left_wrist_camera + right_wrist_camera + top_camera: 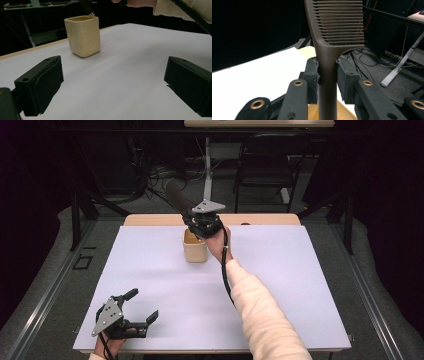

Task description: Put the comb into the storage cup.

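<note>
A dark brown comb [176, 196] slants up and back to the left above a cream square cup [195, 251] at the table's far middle. My right gripper [200, 222] is shut on the comb's handle [327, 82], with the teeth [342, 25] beyond the pads. The handle's lower end [88, 7] meets the rim of the cup [83, 36]; the cup's cream inside [348, 110] lies under the jaws. My left gripper [144, 304] rests at the table's near left, open, with nothing between its pads [42, 85].
White sheet [300, 285] covers the table, with a wooden strip [150, 220] along the far edge. A sleeved forearm [260, 315] crosses from the bottom middle to the cup. Beyond the table stand a dark chair [265, 165] and a desk leg [207, 165].
</note>
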Demonstrator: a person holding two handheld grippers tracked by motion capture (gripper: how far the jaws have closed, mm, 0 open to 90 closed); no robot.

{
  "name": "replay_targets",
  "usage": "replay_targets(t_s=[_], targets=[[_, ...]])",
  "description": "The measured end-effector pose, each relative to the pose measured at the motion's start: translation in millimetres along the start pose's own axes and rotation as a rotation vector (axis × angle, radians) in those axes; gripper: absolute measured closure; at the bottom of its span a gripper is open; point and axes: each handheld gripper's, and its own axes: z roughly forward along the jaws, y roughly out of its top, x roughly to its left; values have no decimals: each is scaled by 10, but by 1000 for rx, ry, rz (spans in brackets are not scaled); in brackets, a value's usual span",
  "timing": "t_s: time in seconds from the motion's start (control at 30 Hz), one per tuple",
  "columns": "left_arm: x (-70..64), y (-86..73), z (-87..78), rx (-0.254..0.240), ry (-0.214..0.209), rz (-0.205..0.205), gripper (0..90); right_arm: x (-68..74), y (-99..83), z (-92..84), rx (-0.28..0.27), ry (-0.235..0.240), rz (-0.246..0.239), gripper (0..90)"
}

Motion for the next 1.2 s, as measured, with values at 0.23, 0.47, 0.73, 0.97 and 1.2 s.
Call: replay_targets(t_s=[0.23,0.47,0.73,0.97,1.2], targets=[[0,0,1,1,-1,1,21,8,-52,44,16,6,2,713],[2,0,3,0,-1,0,21,-8,-103,88,29,5,9,712],[0,0,-4,0,4,-2,21,-22,-126,106,35,2,13,712],[2,0,-3,-1,2,-1,21,-20,-147,120,45,5,15,712],[0,1,-2,-1,4,-1,21,-23,-179,122,50,-1,12,712]])
